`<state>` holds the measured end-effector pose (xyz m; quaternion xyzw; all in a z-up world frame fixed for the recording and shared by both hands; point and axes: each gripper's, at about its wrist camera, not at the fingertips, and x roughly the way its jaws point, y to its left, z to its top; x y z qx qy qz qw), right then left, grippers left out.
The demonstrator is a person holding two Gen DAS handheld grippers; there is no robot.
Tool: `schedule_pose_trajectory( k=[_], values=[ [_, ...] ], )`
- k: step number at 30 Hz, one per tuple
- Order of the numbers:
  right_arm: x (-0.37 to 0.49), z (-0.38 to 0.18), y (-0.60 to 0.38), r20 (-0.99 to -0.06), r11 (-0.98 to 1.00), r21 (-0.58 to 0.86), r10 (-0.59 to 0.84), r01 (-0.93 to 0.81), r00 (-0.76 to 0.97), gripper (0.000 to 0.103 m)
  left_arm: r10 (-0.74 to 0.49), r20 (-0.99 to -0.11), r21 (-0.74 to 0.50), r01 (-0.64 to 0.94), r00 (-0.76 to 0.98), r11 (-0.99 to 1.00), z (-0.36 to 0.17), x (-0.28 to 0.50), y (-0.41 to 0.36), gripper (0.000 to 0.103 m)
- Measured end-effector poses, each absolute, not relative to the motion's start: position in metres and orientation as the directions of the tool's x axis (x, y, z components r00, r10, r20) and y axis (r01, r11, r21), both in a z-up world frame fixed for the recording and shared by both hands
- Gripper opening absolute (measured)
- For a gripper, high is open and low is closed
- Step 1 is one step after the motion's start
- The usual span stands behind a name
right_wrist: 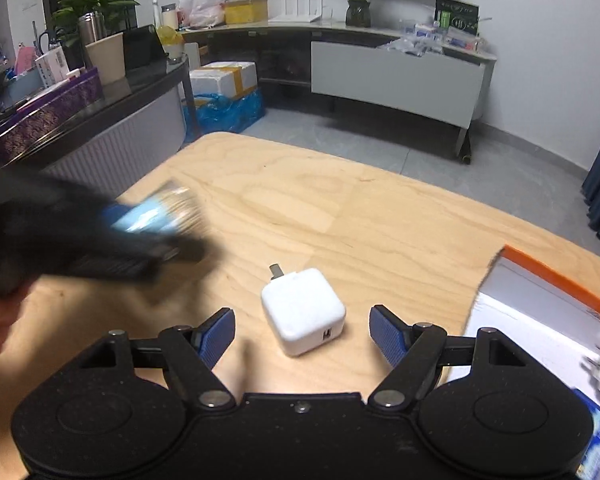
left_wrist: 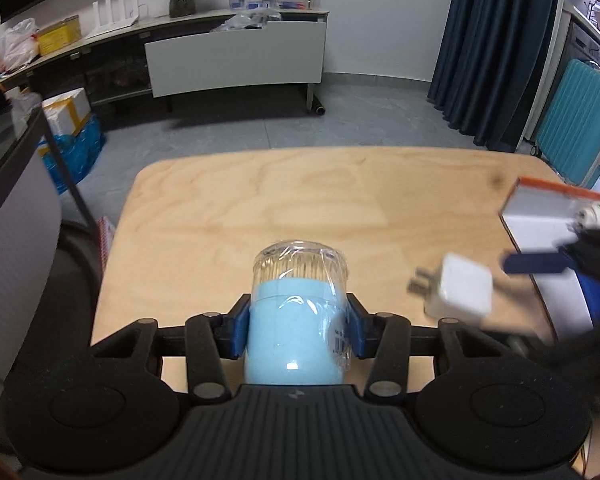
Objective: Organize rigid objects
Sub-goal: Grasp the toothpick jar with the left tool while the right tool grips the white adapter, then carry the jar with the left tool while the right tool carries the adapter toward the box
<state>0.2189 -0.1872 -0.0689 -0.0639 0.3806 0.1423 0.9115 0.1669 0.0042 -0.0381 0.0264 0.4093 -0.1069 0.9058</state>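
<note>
Left tool point(left_wrist: 298, 330) is clamped on a smooth blue jar point(left_wrist: 298, 320) with a clear top, over the near counter point(left_wrist: 260, 208) edge. Right tool point(right_wrist: 302, 336) gapes wide, straddling a glossy white boxy charger point(right_wrist: 302, 310) without touching. Orange-rimmed box point(right_wrist: 540, 300) sits by the right edge; loads of bare plywood beyond.

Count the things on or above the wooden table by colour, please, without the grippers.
Light blue: 1, the jar, clamped in the left gripper.
White: 2, the charger, which lies on the table between the open fingers of the right gripper, and the orange-edged box.
Total: 3
</note>
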Motion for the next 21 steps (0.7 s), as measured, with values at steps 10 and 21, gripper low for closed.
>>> schedule_pose_trajectory(
  k=[10, 21],
  values=[
    [0.223, -0.075, -0.18, -0.713, 0.965, -0.001, 0.184, -0.263, 0.677, 0.051, -0.175, -0.756, -0.117, 0.133, 0.63, 0.984, -0.039, 0.152, 0.002, 0.047],
    [0.158, -0.036, -0.181, -0.643, 0.985, 0.059, 0.164, -0.165, 0.748, 0.051, -0.167, -0.728, -0.131, 0.104, 0.664, 0.986, -0.026, 0.12, -0.003, 0.047]
  ],
)
